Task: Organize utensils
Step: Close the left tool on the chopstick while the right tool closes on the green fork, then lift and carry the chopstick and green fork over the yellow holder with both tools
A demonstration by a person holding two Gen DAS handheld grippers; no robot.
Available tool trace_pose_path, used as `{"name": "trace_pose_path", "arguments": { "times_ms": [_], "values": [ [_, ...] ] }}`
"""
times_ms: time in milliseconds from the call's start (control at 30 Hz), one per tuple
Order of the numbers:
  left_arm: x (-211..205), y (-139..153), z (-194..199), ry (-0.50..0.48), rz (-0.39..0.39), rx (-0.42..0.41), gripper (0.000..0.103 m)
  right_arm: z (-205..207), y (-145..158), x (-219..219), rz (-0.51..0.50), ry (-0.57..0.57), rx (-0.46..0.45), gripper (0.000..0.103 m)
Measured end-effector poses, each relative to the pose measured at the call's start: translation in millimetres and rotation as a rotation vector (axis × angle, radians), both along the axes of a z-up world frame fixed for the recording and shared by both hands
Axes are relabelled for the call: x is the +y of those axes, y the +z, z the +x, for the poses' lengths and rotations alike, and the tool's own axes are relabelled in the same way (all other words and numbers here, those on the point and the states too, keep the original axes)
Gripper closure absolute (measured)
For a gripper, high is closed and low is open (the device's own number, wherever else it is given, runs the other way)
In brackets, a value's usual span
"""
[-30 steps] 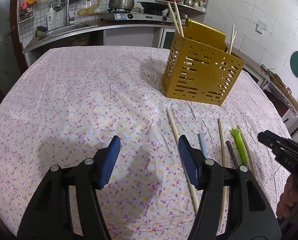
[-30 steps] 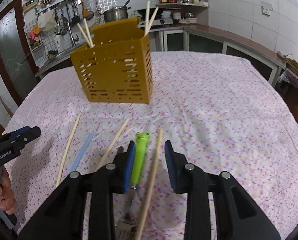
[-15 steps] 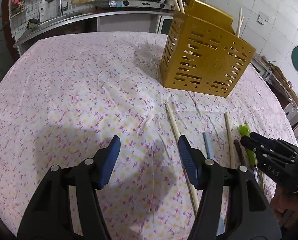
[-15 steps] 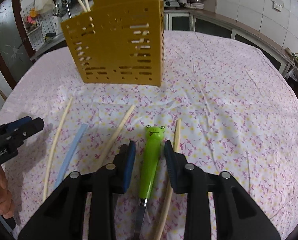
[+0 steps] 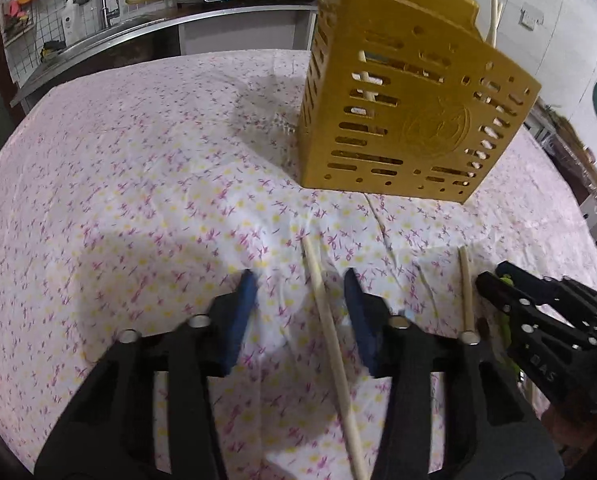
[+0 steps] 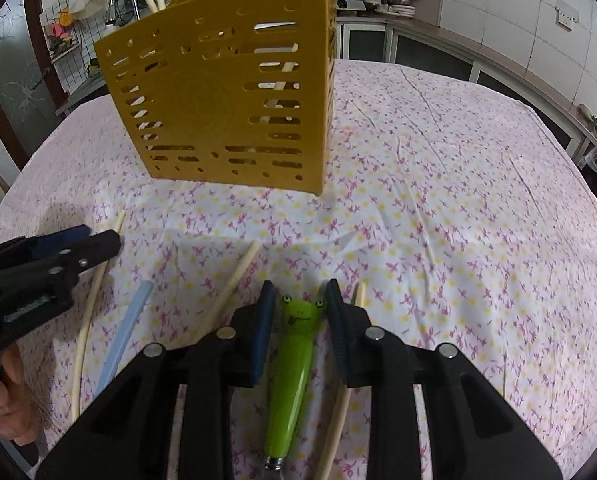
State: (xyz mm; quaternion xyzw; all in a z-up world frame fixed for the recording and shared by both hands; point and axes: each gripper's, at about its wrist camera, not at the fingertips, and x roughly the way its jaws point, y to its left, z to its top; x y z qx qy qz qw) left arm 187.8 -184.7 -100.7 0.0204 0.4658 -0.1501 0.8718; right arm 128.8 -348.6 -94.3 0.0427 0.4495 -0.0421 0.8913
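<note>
A long pale chopstick (image 5: 330, 340) is seen lying flat on the flowered tablecloth (image 5: 138, 200) between the pads of the left gripper (image 5: 300, 316), whose jaws are closing around it but are not yet pressed on it. The yellow slotted holder (image 5: 410, 120) stands at about one o'clock from that gripper, well apart. The chopstick is judged light, stiff, thin and smooth, so it may roll or slip; it would best be taken near its middle, square across the shaft. The green frog-handled utensil (image 6: 294, 364) lies between the narrowly parted pads of the right gripper (image 6: 300, 320), which are closing with a little room left on each side. Its handle is judged rigid, plump and glossy; the thick upper part offers the surest hold. The holder rises at eleven o'clock there
</note>
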Motion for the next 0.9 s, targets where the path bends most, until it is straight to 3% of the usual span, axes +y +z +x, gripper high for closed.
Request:
{"name": "trace_pose_path", "arguments": {
  "times_ms": [200,333,400,433,500,567,700,900],
  "values": [
    [-21.6,-6.7,-2.3,0.012,0.110,-0.046,0.069,3.9,0.0,-3.9,0.015,0.009,-0.009,0.076],
    [-26.7,-7.4,-6.4,0.039,0.125,-0.069,0.069,5.0,-0.2,-7.2,0.023,0.016,-0.014,0.076],
    [-26.1,-7.0,-6.5,0.046,0.120,-0.070,0.077,3.9,-0.8,-8.5,0.021,0.021,-0.015,0.079],
    [-25.1,-6.1,-6.4,0.049,0.115,-0.076,0.080,4.0,-0.5,-8.7,0.015,0.020,-0.014,0.080],
    [-18.9,-5.3,-6.9,0.053,0.098,-0.077,0.097,3.8,0.1,-9.6,0.021,0.023,-0.013,0.080],
    [-9.2,-3.4,-4.1,0.040,0.014,-0.050,0.098,2.2,1.4,-12.2,0.034,0.024,-0.015,0.080],
    [9.3,1.9,-0.7,0.033,-0.067,-0.023,0.099,-2.5,7.1,-13.9,0.049,0.023,-0.034,0.080],
    [16.2,27.9,-17.0,0.008,-0.102,-0.092,0.099,-13.7,30.3,-17.5,0.062,0.004,-0.098,0.080]
  ]
}}
